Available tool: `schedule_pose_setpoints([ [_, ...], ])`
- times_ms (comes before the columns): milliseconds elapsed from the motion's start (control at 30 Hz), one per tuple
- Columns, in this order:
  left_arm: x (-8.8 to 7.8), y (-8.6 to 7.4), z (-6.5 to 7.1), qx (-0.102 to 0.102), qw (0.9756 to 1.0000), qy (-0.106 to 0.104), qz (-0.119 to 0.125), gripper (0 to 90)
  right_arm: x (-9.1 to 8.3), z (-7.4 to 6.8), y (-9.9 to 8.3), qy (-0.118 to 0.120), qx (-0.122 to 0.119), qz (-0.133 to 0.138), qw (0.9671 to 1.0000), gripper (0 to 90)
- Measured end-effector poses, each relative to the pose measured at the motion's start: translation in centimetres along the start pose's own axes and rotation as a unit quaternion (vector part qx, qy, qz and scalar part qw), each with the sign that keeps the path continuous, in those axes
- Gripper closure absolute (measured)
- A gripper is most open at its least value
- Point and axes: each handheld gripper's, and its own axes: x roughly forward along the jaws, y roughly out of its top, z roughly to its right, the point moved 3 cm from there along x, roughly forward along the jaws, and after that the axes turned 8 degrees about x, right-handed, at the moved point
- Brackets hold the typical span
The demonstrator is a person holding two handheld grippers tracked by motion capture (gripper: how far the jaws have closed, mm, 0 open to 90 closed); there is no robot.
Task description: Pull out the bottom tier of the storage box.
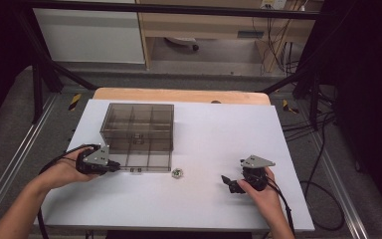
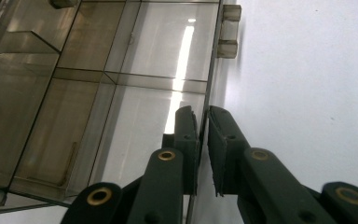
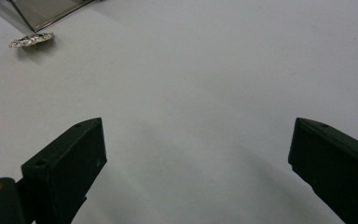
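A smoky clear box (image 1: 137, 130) with several compartments stands on the white table top (image 1: 214, 124), left of centre. My left gripper (image 1: 114, 166) is at its front left corner. In the left gripper view the jaws (image 2: 203, 114) are pressed together on the thin front edge of the box (image 2: 121, 56), below two small latch pieces (image 2: 228, 30). A small silvery round piece (image 1: 177, 173) lies on the table by the box's front right corner. My right gripper (image 1: 233, 172) rests at the right, open (image 3: 196, 123) with nothing between its jaws, and the silvery piece (image 3: 31, 40) lies far ahead of it.
A wooden strip (image 1: 179, 94) shows behind the white top. Black frame bars (image 1: 45, 74) and cables (image 1: 323, 149) stand around the table. White surface stretches between the two grippers.
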Motion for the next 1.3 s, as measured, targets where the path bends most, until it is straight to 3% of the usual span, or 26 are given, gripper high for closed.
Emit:
schedule_pose_setpoints([
  [567, -0.5, 0.0, 0.9, 0.013, 0.9999, -0.009, 0.001, 83.2, 0.1, -0.1, -0.1, 0.003, -0.001, -0.002, 1.0, 4.3],
  [1033, -0.5, -0.2, 1.2, -0.01, 0.9998, 0.007, 0.014, 81.6, 0.1, -0.1, 0.0, 0.004, -0.002, -0.003, 1.0, 4.4],
  [1300, -0.5, -0.2, 1.2, -0.013, 0.9998, 0.008, 0.013, 81.5, 0.1, -0.1, -0.1, 0.005, -0.002, -0.003, 1.0, 4.4],
])
